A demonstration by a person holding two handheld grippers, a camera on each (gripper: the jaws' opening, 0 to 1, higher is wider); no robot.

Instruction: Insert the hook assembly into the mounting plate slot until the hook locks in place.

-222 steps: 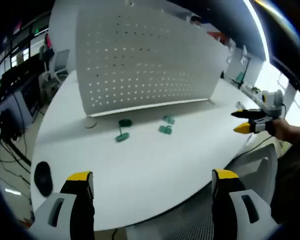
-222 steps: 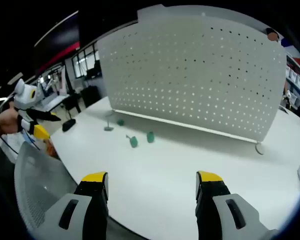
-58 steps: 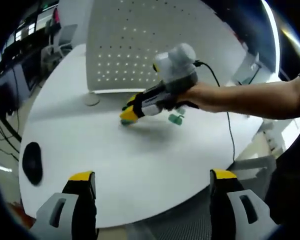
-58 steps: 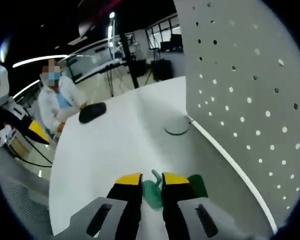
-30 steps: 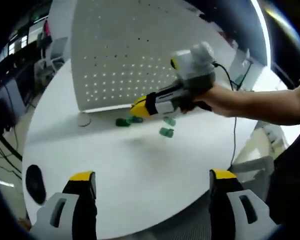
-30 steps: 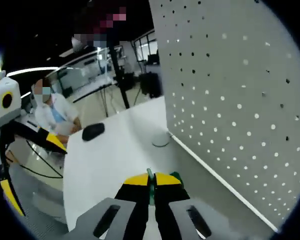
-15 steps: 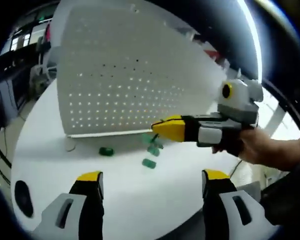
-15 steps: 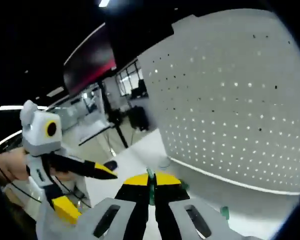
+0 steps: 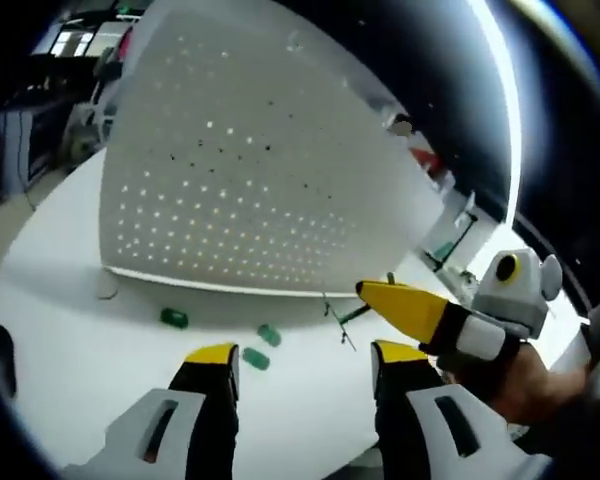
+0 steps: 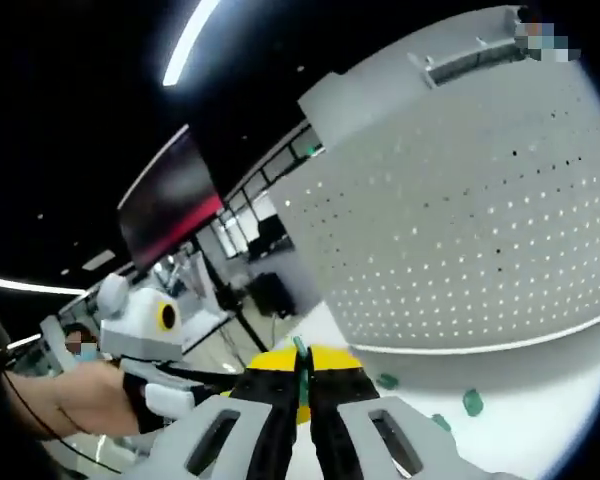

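Aloft, right claw (image 10: 302, 385) clenches a green hook (image 10: 301, 362); left claw (image 9: 302, 362) released, well off pegboard (image 9: 230, 190).

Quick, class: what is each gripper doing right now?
Left gripper: open, holding nothing.
Right gripper: shut on a green hook.

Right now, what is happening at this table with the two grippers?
A person holds a two-jaw gripper in each hand in front of a white perforated panel that stands on a white table. The right gripper is shut on a thin green hook and held up in the air. The left gripper is open and holds nothing. Three small green pieces lie on the table near the panel's foot. The hook is not yet in the panel.
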